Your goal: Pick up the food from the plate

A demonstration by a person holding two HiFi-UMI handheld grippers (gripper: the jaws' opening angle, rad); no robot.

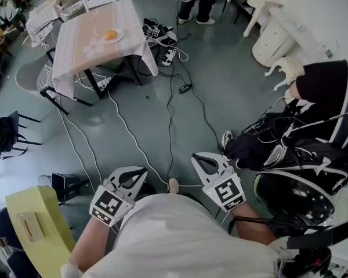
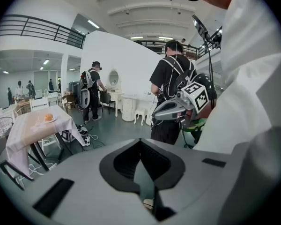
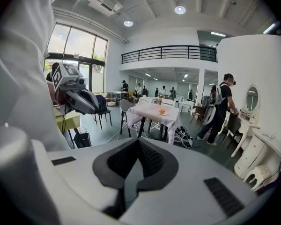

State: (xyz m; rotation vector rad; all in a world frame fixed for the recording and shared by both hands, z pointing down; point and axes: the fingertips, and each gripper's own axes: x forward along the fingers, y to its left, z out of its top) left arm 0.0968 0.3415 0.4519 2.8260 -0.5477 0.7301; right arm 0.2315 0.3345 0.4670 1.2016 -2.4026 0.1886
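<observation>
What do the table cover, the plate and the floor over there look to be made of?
Table cover: seemingly soft cloth, pale and matt; it drapes in folds over the edges.
Plate: white and smooth, ceramic or plastic; too small to tell.
Floor: hard, grey, faintly glossy, perhaps sealed concrete or a poured coating; it shows soft reflections and no seams.

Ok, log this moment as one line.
phase: not started | left tongs: shut, empty | right tongs: shut, empty | round orange food: on white plate, cloth-covered table
</observation>
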